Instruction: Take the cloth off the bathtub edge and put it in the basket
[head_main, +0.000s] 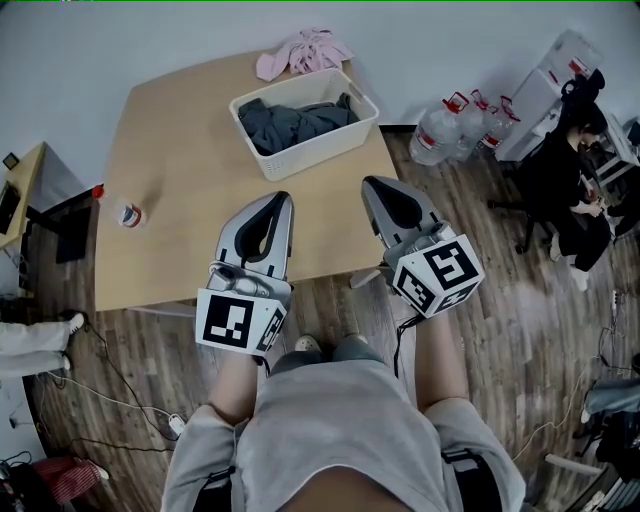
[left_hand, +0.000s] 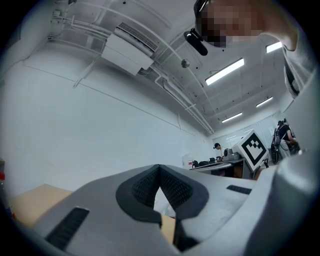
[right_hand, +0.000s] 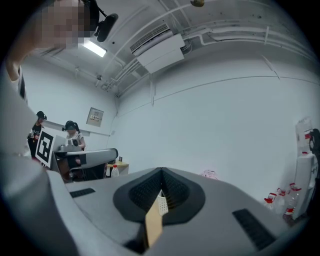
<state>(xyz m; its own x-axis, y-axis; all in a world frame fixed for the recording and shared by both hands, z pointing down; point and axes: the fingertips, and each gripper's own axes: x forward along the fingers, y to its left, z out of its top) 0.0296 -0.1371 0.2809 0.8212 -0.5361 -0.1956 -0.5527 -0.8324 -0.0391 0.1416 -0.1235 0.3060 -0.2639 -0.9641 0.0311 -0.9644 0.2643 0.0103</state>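
Note:
A white slotted basket (head_main: 352, 131) stands on the far part of the wooden table (head_main: 180, 160), with a dark grey cloth (head_main: 295, 122) lying in it. A pink cloth (head_main: 305, 50) is bunched at the table's far edge, behind the basket; it shows small in the right gripper view (right_hand: 209, 174). My left gripper (head_main: 281, 197) (left_hand: 159, 169) hangs over the table's near half, shut and holding nothing. My right gripper (head_main: 372, 183) (right_hand: 161, 172) is beside it over the table's near right corner, also shut and empty. Both point toward the basket, a short way in front of it.
A small bottle (head_main: 130, 214) stands on the table's left side. Large water bottles (head_main: 455, 125) sit on the floor by the wall at right. A seated person (head_main: 565, 190) is at far right. Another desk (head_main: 25, 190) stands at left, and cables lie on the floor.

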